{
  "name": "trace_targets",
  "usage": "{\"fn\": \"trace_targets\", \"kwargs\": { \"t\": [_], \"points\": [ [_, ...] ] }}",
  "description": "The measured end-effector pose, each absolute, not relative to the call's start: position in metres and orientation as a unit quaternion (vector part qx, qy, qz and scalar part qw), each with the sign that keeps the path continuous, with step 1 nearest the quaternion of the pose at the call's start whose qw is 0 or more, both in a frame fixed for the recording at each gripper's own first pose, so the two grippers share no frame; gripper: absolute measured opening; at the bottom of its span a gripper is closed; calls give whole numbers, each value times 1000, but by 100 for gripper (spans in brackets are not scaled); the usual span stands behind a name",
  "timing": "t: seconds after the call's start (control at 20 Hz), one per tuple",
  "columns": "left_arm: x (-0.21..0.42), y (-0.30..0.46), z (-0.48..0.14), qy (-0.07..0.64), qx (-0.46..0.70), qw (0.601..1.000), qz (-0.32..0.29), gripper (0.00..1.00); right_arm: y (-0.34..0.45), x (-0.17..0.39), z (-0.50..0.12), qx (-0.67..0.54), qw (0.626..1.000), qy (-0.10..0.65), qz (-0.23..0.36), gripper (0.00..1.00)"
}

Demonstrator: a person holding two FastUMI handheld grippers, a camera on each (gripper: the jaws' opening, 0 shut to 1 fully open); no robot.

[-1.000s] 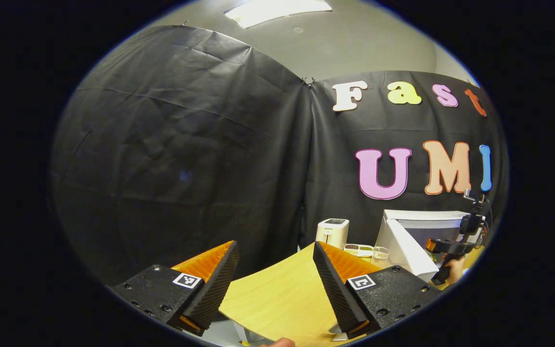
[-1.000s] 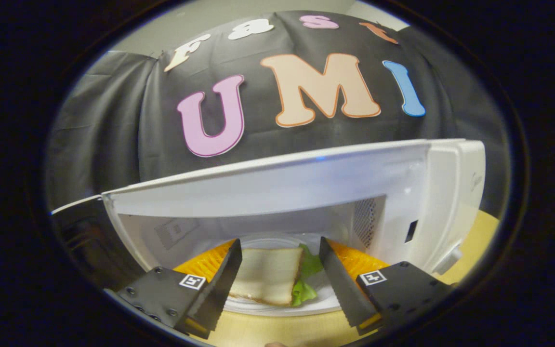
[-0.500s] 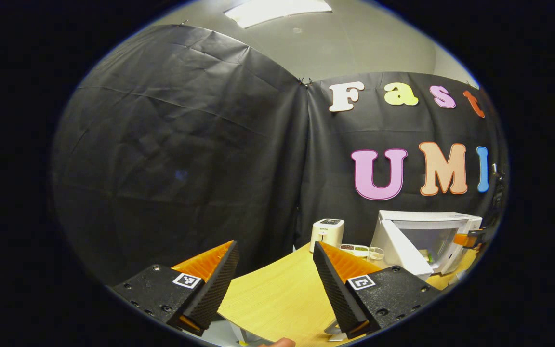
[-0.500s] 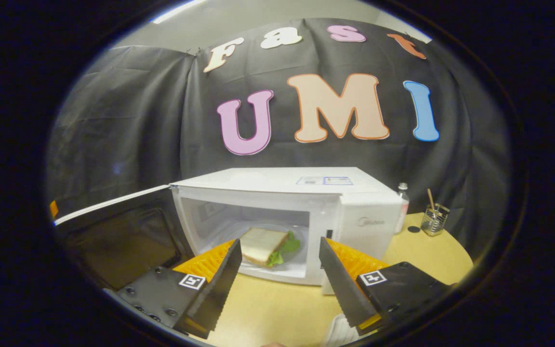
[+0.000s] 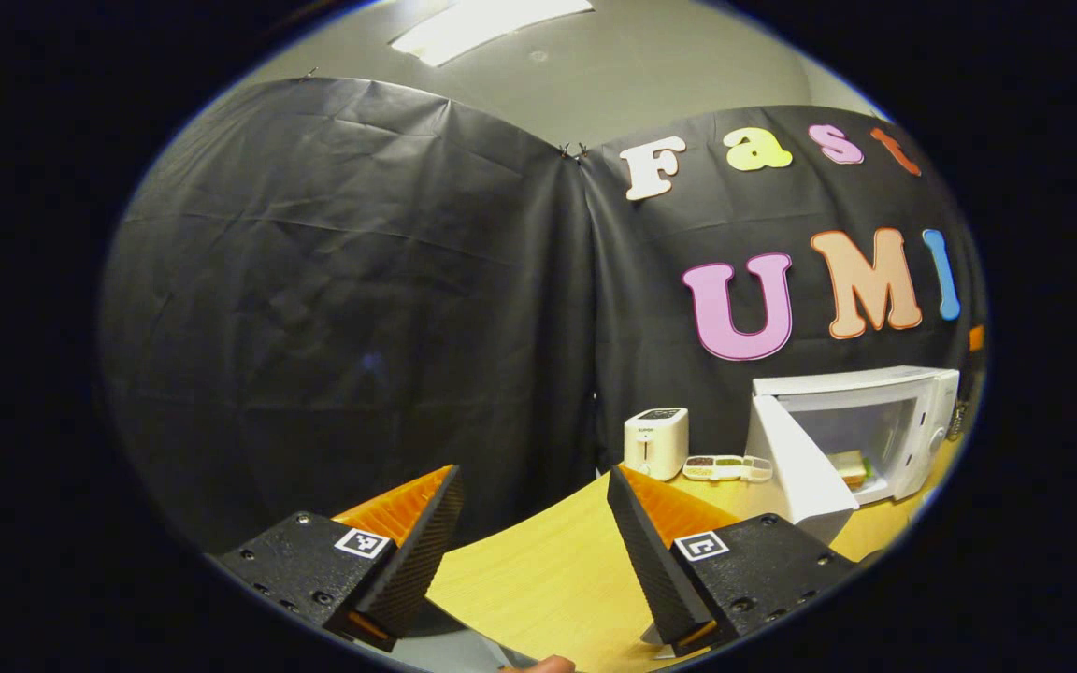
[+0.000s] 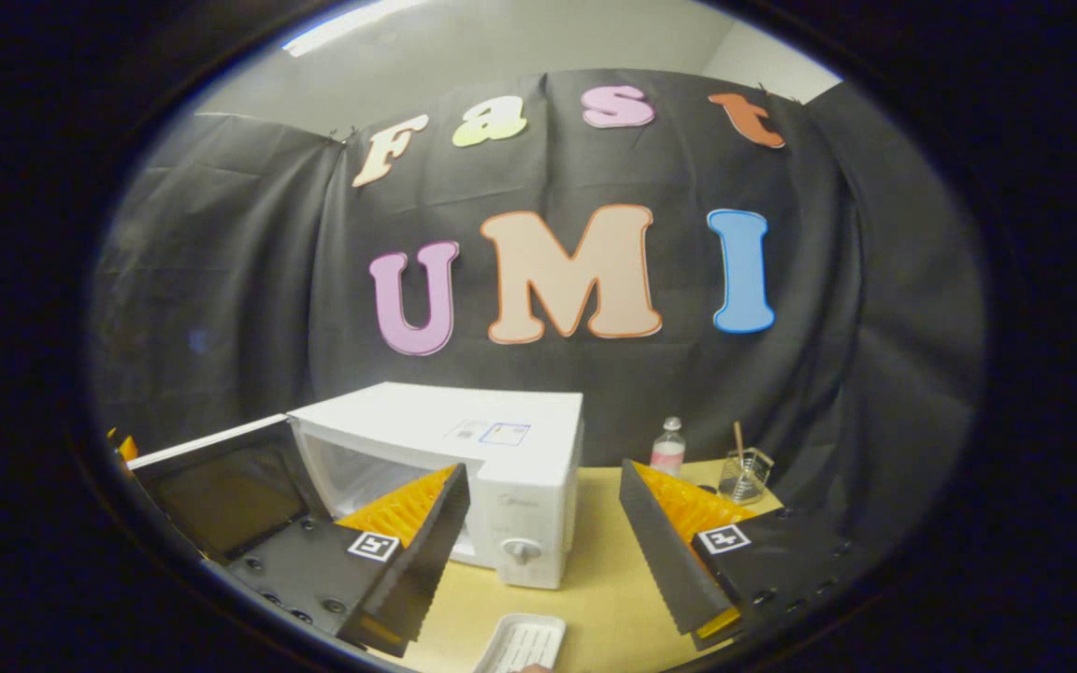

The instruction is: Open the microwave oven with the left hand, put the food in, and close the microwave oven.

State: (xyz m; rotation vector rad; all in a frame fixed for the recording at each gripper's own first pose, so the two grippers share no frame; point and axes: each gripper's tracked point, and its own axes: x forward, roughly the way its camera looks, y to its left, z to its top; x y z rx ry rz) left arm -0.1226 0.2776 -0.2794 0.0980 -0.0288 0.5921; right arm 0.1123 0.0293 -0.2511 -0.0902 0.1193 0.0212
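White box-shaped microwave oven far right on the light wooden round table, door swung wide open, hinged at the left edge, free edge pointing toward the near side. Sandwich of white bread with green lettuce already inside the cavity, on the floor of the oven. Remaining step by judgement: closing the door.

Left gripper near the table's near-left edge, fingers spread apart, nothing between them, well apart from the door; door lies ahead and to the right of the fingers. Door panel's outer face turned leftward toward this gripper, so a push from left to right on the free edge should swing it shut. Bare tabletop between fingers and door, nothing blocking.

Right gripper in front of the oven's right side, fingers spread apart, holding nothing; dark inner face of the open door left of it. Nearer to the oven body than the left gripper, yet task names the left hand for the door.

Around: small white toaster and clear compartment box just left of the door; small plastic bottle and glass cup with a stick far right; white ribbed tray near edge.
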Motion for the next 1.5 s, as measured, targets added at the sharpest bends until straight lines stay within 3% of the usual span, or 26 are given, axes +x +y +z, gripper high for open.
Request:
{"fn": "trace_targets", "kwargs": {
  "t": [0.1,0.15,0.2,0.5,0.55,0.6,0.75,0.8,0.85,1.0,1.05,1.1,1.15,1.2,1.5],
  "points": [
    [-125,274,-282,-9,52,953,298,95,17,116,-229,-41,998,37,6,92],
    [-126,272,-281,-9,59,953,299,90,10,119,-220,-42,999,26,1,92],
    [-127,269,-277,-17,65,953,294,95,3,123,-218,-48,999,23,-3,91],
    [-125,251,-264,-52,60,958,276,94,-20,124,-223,-46,999,12,-3,91],
    [-126,248,-265,-50,59,959,273,93,-22,123,-217,-40,999,1,-3,100],
    [-124,244,-269,-42,57,961,267,90,-27,128,-214,-32,999,-6,-7,92],
    [-122,239,-283,-18,46,964,260,85,-30,123,-208,-21,1000,-21,-4,92],
    [-120,236,-287,-11,41,966,255,80,-31,121,-206,-19,1000,-22,-2,99],
    [-118,232,-290,-4,35,968,248,77,-31,120,-207,-17,1000,-21,0,92],
    [-112,215,-296,6,17,975,223,60,-35,118,-208,-18,1000,-18,-2,92],
    [-111,210,-299,11,13,976,216,48,-36,119,-209,-19,1000,-17,-3,99],
    [-109,206,-300,13,9,977,214,49,-36,119,-210,-20,1000,-14,-2,92],
    [-108,202,-299,16,7,977,212,36,-35,119,-210,-19,1000,-12,-1,92],
    [-108,198,-299,16,7,977,211,17,-34,120,-212,-19,1000,-10,1,92],
    [-89,146,-299,18,-6,988,154,17,-27,120,-213,-35,999,-11,5,92]
  ]
}}
